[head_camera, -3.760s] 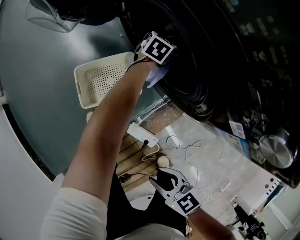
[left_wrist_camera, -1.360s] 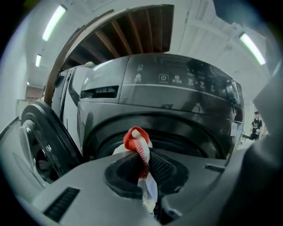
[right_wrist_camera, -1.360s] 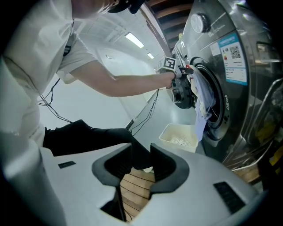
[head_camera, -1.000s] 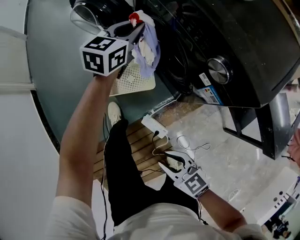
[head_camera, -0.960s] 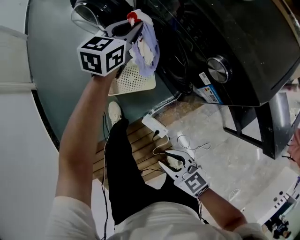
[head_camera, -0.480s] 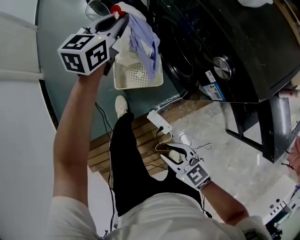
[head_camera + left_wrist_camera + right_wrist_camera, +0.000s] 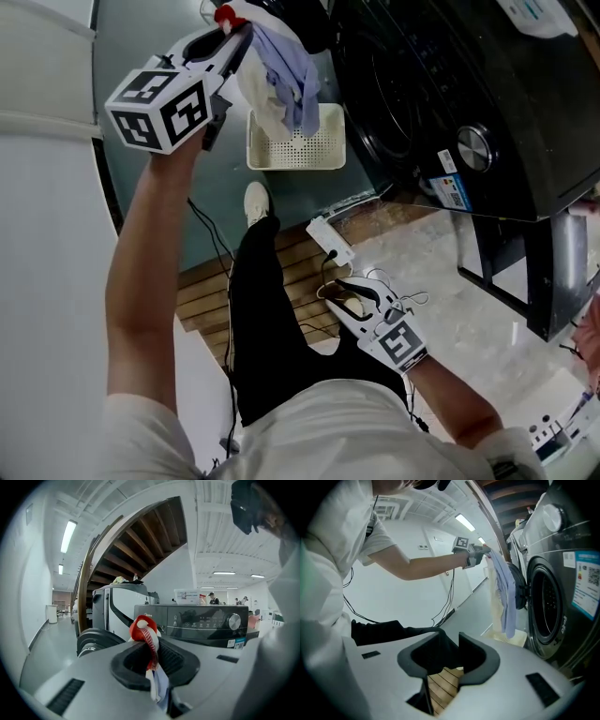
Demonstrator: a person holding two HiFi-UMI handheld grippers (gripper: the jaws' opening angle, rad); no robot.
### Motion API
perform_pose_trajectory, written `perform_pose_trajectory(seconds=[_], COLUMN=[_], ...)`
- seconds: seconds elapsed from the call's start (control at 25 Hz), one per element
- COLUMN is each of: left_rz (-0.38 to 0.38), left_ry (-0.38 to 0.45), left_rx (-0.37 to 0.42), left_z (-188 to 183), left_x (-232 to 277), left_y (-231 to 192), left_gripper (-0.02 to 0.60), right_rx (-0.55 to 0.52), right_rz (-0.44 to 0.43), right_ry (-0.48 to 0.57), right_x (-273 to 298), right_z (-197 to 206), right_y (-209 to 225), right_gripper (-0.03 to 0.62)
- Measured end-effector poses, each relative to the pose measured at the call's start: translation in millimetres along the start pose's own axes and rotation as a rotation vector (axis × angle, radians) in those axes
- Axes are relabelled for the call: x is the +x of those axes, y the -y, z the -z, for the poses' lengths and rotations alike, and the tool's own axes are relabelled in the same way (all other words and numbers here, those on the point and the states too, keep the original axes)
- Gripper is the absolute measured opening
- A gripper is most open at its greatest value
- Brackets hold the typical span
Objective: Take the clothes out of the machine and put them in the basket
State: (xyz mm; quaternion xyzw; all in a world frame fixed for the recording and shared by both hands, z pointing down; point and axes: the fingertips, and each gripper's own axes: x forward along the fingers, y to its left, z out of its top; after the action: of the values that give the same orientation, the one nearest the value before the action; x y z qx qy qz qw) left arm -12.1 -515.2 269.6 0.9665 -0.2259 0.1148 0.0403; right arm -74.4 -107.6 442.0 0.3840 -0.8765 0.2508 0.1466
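Note:
My left gripper (image 7: pixel 239 37) is raised at the top left and shut on a bundle of clothes (image 7: pixel 286 66): a pale blue garment, a cream one, and a red-trimmed bit at the jaws. In the left gripper view the red and white cloth (image 7: pixel 144 630) is pinched between the jaws of that gripper (image 7: pixel 152 667). The clothes hang just above the cream perforated basket (image 7: pixel 319 155) on the floor in front of the black washing machine (image 7: pixel 422 84). My right gripper (image 7: pixel 336 289) is low over the floor, open and empty. In its own view the clothes (image 7: pixel 506 597) dangle over the basket (image 7: pixel 506 639) beside the machine's round door (image 7: pixel 548 606).
A white power strip (image 7: pixel 328 242) with cables lies on the floor between basket and right gripper. Wooden slats (image 7: pixel 206 291) and a pale stone floor lie below. The person's black trouser leg and white shoe (image 7: pixel 255 199) stand near the basket.
My left gripper has lifted the clothes away from the machine's door and up to the left, so they now hang over the basket. The right gripper has barely shifted.

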Motion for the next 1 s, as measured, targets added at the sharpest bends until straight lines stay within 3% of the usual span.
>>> perform_pose_trajectory(seconds=[1.0], left_rz=[-0.036], left_ry=[-0.205], left_rx=[-0.134], left_z=[178], left_x=[-2], left_y=[-29], left_gripper=[0.026], right_rx=[0.030], right_rz=[-0.019], right_ry=[-0.049], right_x=[44], right_z=[-5], right_y=[19], right_gripper=[0.127])
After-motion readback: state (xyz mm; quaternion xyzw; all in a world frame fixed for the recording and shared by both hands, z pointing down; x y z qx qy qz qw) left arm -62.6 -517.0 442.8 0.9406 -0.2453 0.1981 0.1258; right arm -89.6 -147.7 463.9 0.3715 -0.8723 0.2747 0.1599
